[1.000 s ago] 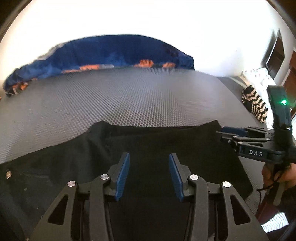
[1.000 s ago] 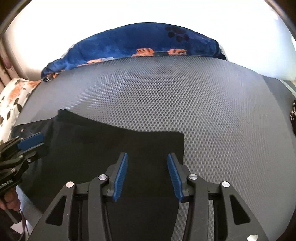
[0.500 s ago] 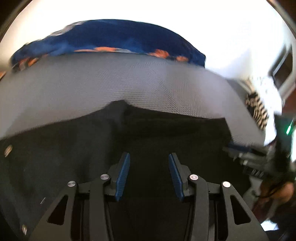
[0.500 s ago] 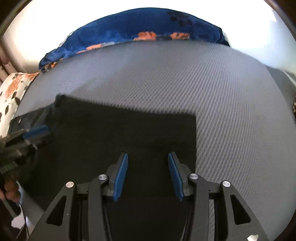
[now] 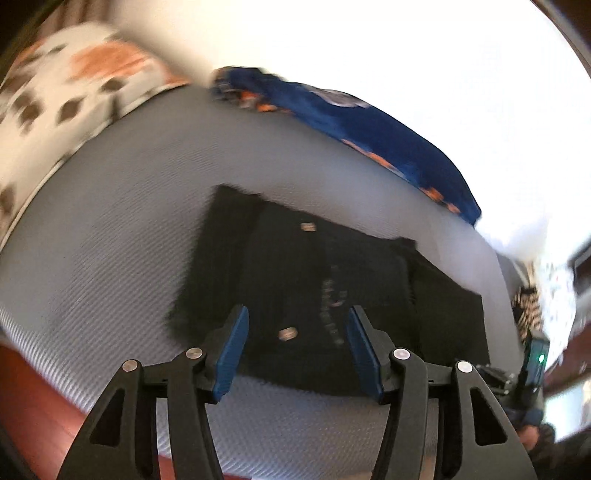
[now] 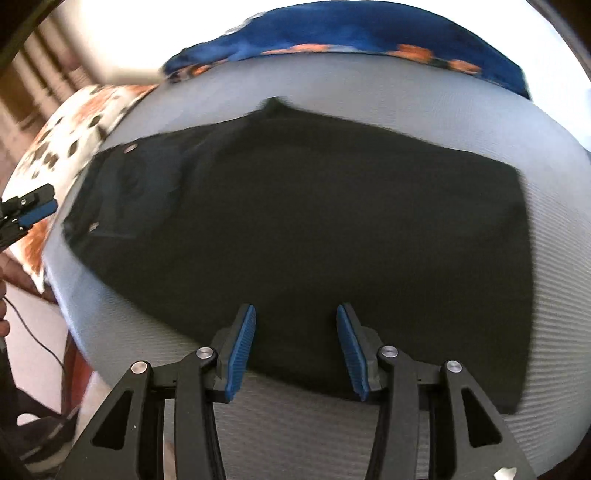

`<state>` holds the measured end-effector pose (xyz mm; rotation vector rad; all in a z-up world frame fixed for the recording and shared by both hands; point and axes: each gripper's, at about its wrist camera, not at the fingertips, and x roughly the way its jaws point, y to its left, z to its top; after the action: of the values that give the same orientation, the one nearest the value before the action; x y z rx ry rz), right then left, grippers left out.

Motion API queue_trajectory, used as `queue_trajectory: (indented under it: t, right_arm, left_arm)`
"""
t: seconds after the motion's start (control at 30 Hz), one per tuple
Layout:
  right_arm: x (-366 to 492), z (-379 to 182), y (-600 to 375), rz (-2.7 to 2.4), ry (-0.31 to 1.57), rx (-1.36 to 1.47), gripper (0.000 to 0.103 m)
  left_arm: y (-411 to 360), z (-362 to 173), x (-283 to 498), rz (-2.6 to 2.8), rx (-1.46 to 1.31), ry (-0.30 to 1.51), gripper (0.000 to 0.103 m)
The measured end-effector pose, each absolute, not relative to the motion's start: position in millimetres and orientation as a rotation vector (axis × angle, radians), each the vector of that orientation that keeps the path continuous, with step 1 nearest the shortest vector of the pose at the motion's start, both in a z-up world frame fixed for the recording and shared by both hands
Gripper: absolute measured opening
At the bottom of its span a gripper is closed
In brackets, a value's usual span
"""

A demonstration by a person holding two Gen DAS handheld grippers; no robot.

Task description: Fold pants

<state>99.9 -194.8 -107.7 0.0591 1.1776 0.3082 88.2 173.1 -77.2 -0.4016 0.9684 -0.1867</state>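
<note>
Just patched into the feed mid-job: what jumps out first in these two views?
The flat black pants dominate, spread across the middle of the grey mesh-textured mattress. Both blue-padded grippers, left and right, hover open over the near edge, holding nothing. A blue blanket with orange patches lies bunched along the far edge.

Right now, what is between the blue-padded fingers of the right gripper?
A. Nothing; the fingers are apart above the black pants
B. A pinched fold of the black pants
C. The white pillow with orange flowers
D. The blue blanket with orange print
A: the right gripper has its jaws apart and empty, above the black pants lying flat on the grey mesh surface.
</note>
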Motion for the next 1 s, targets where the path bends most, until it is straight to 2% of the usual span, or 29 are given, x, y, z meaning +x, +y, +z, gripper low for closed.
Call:
queue_trajectory:
  t: [0.13, 0.23, 0.4, 0.83, 1.0]
  right_arm:
    - [101, -105, -160, 0.384, 1.183, 0.046, 0.044]
    - [102, -101, -149, 0.407, 1.183, 0.062, 0.045]
    - [105, -93, -151, 0.37, 1.171, 0.095, 0.047]
    - [113, -105, -175, 0.249, 1.218, 0.176, 0.048]
    - [118, -111, -173, 0.235, 1.232, 0.178, 0.05]
  left_arm:
    - [204, -95, 76, -0.158, -0.501, 1.014, 0.059]
    - [227, -124, 74, -0.191, -0.712, 1.088, 0.059]
    - [248, -150, 76, -0.216, -0.89, 1.079, 0.059]
    - [257, -178, 100, -0.302, -0.955, 1.031, 0.059]
    - [253, -176, 130, -0.383, -0.871, 1.012, 0.059]
